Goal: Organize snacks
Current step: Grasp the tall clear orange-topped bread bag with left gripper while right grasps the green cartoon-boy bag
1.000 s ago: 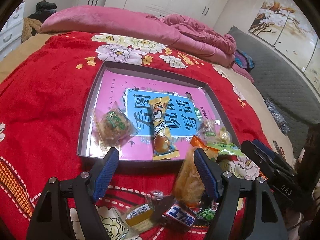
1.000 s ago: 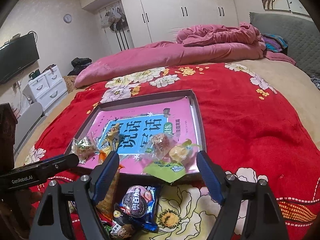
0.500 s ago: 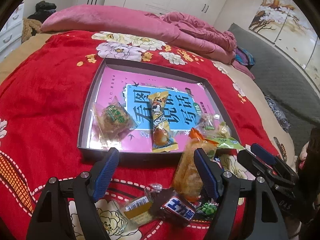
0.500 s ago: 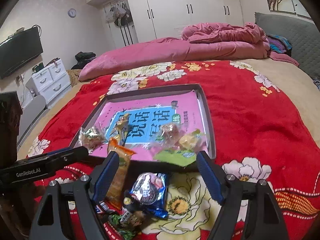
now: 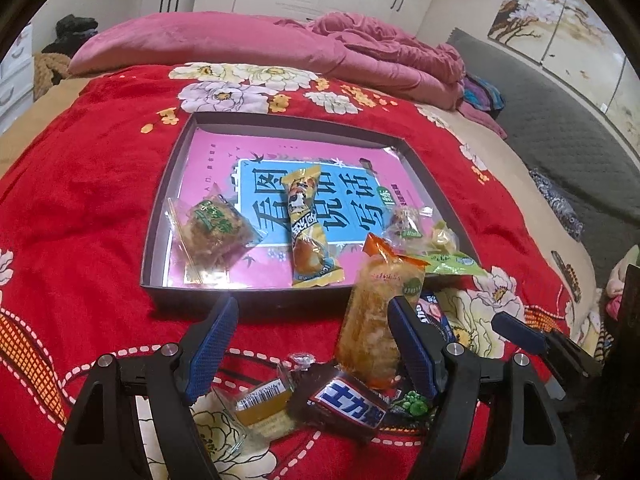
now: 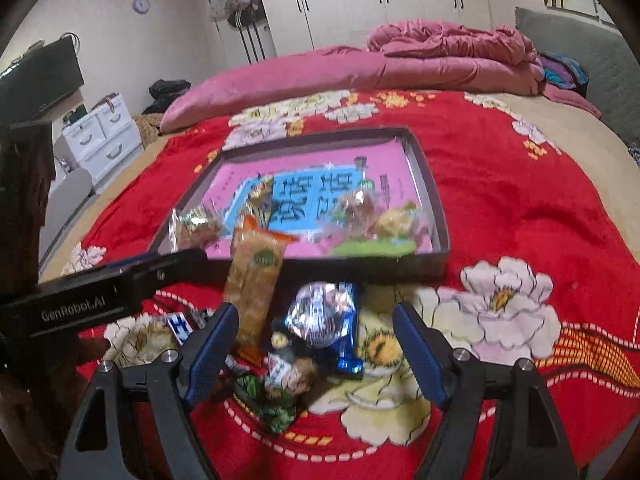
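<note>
Both the left gripper (image 5: 312, 332) and right gripper (image 6: 316, 336) are held released above a pile of snacks (image 6: 312, 320) just in front of the tray (image 5: 160, 216), where 4 snacks (image 5: 308, 224) are laid

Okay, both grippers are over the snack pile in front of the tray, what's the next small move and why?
Probably lower the open right gripper onto the shiny blue cookie pack and close on it. That pack lies on top of the pile between its fingers, outside the dark tray, which already holds several snacks. The left gripper, also open, holds nothing.
</note>
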`<state>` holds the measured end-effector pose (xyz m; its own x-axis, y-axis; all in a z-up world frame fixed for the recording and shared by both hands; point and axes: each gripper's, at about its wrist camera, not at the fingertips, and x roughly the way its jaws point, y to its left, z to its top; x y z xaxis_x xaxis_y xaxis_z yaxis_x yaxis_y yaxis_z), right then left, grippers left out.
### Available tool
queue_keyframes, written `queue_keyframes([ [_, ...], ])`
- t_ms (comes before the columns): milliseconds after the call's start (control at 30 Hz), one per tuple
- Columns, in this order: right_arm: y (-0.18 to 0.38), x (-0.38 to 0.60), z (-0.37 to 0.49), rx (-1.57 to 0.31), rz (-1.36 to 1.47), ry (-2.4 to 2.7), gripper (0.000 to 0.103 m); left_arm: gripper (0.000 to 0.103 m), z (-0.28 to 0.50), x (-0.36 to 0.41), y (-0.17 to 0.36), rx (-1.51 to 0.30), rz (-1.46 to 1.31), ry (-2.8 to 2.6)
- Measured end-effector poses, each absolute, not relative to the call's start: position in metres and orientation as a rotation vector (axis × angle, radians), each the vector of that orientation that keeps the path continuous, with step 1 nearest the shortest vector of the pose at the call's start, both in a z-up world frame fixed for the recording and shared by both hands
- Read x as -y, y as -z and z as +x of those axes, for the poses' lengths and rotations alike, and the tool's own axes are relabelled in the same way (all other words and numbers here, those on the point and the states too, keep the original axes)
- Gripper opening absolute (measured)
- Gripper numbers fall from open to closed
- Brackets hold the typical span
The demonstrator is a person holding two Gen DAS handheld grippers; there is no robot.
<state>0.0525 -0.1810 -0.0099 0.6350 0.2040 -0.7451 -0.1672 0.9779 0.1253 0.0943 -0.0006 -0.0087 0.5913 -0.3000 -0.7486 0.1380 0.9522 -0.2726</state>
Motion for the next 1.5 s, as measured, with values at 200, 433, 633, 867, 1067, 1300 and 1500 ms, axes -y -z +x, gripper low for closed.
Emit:
queue_keyframes([
  [200, 0.016, 0.184, 0.050, -0.899, 0.061, -0.198, 0.079, 0.078, 0.096, 0.005, 0.012, -0.921, -0.182, 0.272],
  [433, 0.024, 0.182, 0.046, -0.942, 0.071, -0.209, 0.079, 0.078, 0.096, 0.012, 0.015, -0.940, -0.163, 0.289],
  [633, 0.031, 0.183, 0.043, -0.977, 0.107, -0.231, 0.071, 0.078, 0.097, 0.016, 0.018, -0.955, -0.149, 0.293],
  [867, 0.039, 0.181, 0.045, -1.007, 0.146, -0.276, 0.051, 0.078, 0.101, 0.019, 0.024, -0.980, -0.145, 0.296],
  [1067, 0.048, 0.177, 0.048, -1.038, 0.179, -0.321, 0.043, 0.078, 0.106, 0.025, 0.031, -1.004, -0.135, 0.300],
  [1300, 0.058, 0.176, 0.057, -1.061, 0.232, -0.375, 0.034, 0.078, 0.112, 0.036, 0.038, -1.029, -0.130, 0.326],
  [1500, 0.057, 0.178, 0.058, -1.062, 0.255, -0.393, 0.033, 0.078, 0.116, 0.049, 0.043, -1.047, -0.113, 0.346],
])
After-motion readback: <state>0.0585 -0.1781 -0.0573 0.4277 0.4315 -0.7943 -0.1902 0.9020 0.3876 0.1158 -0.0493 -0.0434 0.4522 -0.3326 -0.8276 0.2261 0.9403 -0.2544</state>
